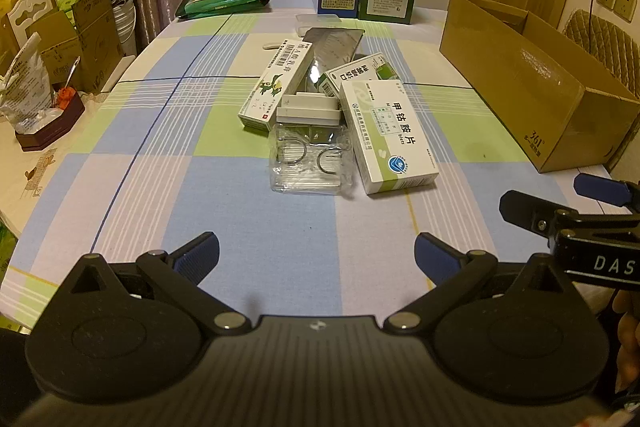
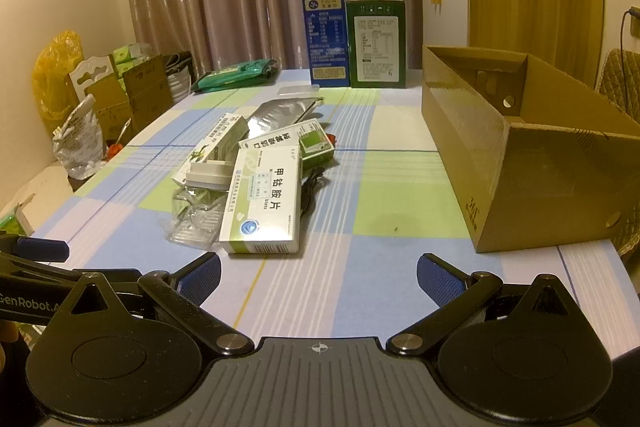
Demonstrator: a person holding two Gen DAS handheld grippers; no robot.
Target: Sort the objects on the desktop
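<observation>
We've got both grippers wide open and empty over the checked tablecloth (image 1: 132, 163) — left gripper (image 1: 317, 255), right gripper (image 2: 318, 277). The pile sits mid-table just ahead: a white-green medicine box (image 2: 262, 203) leaning on a clear plastic tray (image 1: 310, 159), more boxes behind. The cardboard box (image 2: 532, 167) stands open to the right.

A pile of white-and-green cardboard medicine boxes (image 2: 262, 199) sits mid-frame on the checked tablecloth (image 2: 360, 287); the open brown cardboard box (image 2: 532, 155) stands at right, two upright cartons (image 2: 352, 35) behind.
</observation>
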